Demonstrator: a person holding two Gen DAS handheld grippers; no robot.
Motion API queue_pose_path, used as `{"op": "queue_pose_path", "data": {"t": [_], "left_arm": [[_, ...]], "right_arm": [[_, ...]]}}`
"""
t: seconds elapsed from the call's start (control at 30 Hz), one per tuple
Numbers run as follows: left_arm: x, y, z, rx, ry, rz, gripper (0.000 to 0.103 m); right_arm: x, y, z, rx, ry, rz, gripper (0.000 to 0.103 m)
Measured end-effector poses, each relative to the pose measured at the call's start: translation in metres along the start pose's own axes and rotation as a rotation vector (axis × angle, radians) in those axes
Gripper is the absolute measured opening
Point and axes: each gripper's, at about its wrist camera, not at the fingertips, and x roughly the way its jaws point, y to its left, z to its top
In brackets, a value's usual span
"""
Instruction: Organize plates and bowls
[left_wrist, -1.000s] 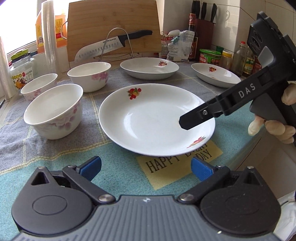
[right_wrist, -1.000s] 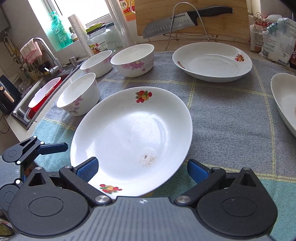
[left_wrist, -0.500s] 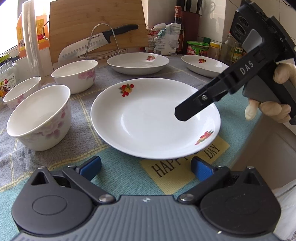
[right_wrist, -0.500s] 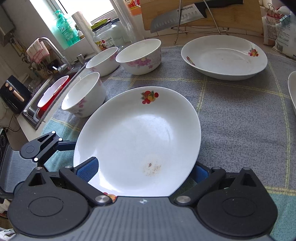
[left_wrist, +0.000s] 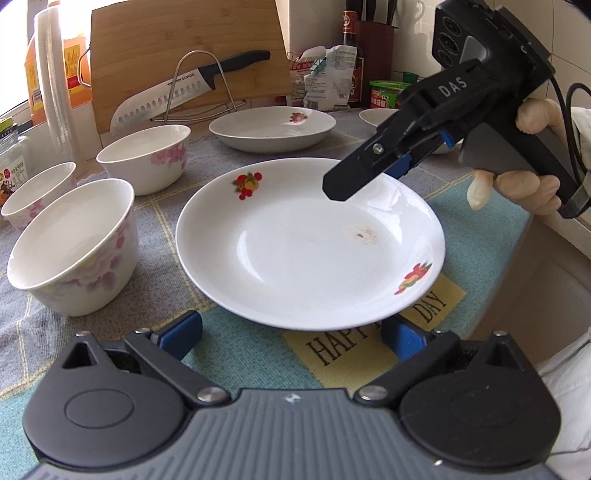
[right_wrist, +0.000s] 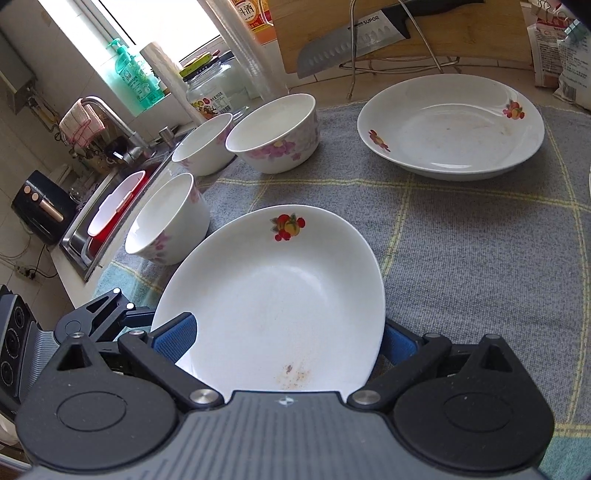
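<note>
A white plate (left_wrist: 310, 243) with fruit prints lies on the cloth in front of me; it also shows in the right wrist view (right_wrist: 273, 302). My left gripper (left_wrist: 291, 334) is open, its blue pads just short of the plate's near rim. My right gripper (right_wrist: 286, 341) is open, its jaws astride the plate's near rim; in the left wrist view its fingers (left_wrist: 354, 177) hang over the plate's far right side. Three floral bowls stand left: the nearest bowl (left_wrist: 74, 247), a middle bowl (left_wrist: 146, 157) and a far bowl (left_wrist: 35, 192). A second plate (left_wrist: 271, 127) lies behind.
A third plate (left_wrist: 373, 116) is partly hidden behind the right gripper. A knife on a wire rack (left_wrist: 199, 88) and a cutting board (left_wrist: 184, 55) stand at the back with bottles and jars. The sink (right_wrist: 107, 214) is at the left. The counter edge (left_wrist: 498, 280) drops off at the right.
Both grippers moved closer to the front plate. The right gripper now straddles its rim, and the plate fills more of that view. The left gripper's pads came up to the near rim.
</note>
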Motion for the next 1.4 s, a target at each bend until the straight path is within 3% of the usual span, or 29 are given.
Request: {"op": "queue_pose_path", "data": {"t": [0.27, 0.87, 1.4], "left_arm": [[0.003, 0.003, 0.002, 0.023, 0.004, -0.021, 0.103], [0.005, 0.003, 0.006, 0.145, -0.003, -0.089, 0.102], [0.010, 0.003, 0.011, 0.143, 0.027, -0.091, 0.102]], "right_arm": [[0.006, -0.009, 0.008, 0.056, -0.013, 0.051, 0.103], [0.010, -0.009, 0.011, 0.074, -0.030, 0.067, 0.102], [0.008, -0.009, 0.012, 0.075, -0.012, 0.064, 0.102]]}}
